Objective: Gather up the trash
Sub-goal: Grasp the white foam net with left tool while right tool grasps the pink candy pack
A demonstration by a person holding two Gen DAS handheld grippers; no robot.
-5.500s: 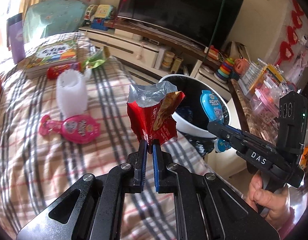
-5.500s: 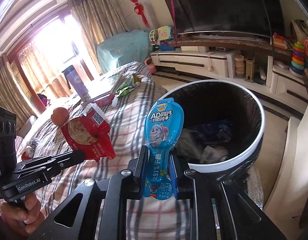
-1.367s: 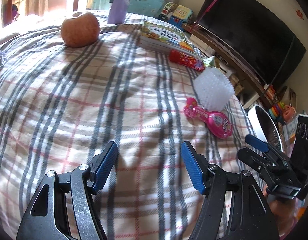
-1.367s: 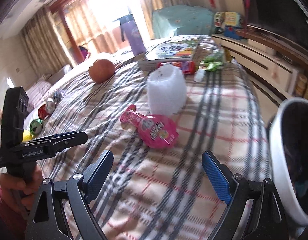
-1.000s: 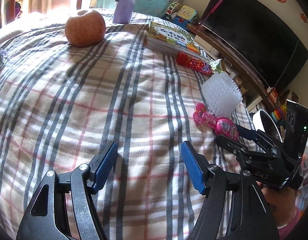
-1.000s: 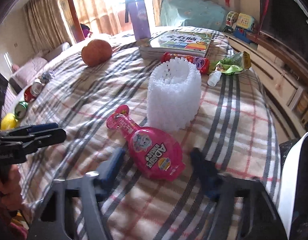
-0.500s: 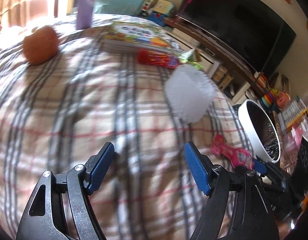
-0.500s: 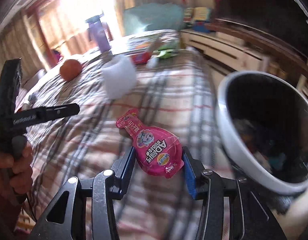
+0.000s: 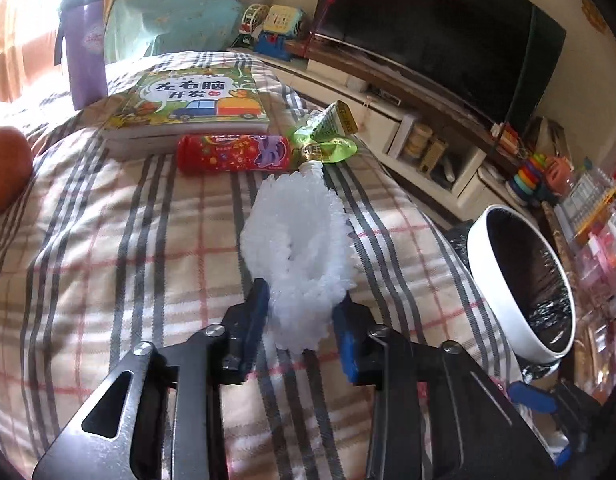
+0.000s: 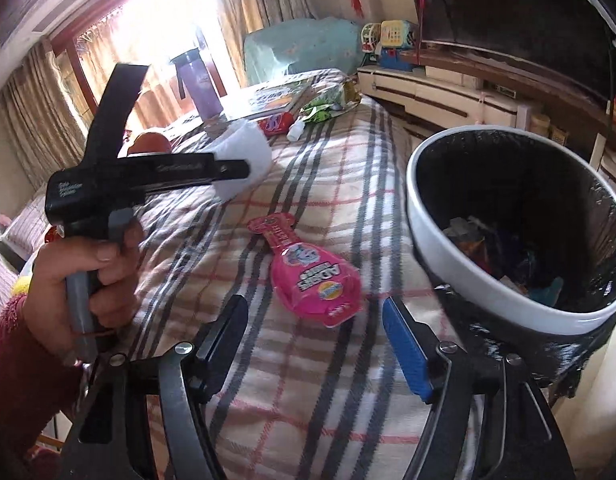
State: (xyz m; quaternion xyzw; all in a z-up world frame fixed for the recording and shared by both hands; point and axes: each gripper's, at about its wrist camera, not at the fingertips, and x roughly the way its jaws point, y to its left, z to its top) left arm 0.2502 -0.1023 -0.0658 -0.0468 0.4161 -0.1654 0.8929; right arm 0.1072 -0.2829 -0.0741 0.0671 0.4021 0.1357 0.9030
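A white foam net sleeve [image 9: 296, 252] lies on the plaid blanket, and my left gripper [image 9: 300, 328] is closing on its near end, the pads squeezing it. In the right wrist view that left gripper [image 10: 236, 170] reaches the same sleeve [image 10: 252, 148], held by a hand [image 10: 88, 264]. A pink drink pouch [image 10: 312, 276] lies flat on the blanket just ahead of my right gripper [image 10: 314, 320], whose jaws are opening and touch nothing. The white-rimmed bin [image 10: 448, 272] with a black liner stands right of the pouch, with wrappers inside. From the left wrist, the bin [image 9: 504, 288] is at the right.
Beyond the sleeve lie a red candy tube [image 9: 232, 154], a green wrapper [image 9: 324, 136], a picture book [image 9: 188, 100], a purple bottle [image 9: 84, 60] and an apple [image 9: 4, 168]. A TV [image 9: 428, 40] and low cabinet [image 9: 408, 128] stand past the bed's edge.
My left gripper moved up to the foam sleeve and closed on it. My right gripper let go of the pink pouch, which now lies on the blanket, and its jaws stand wider.
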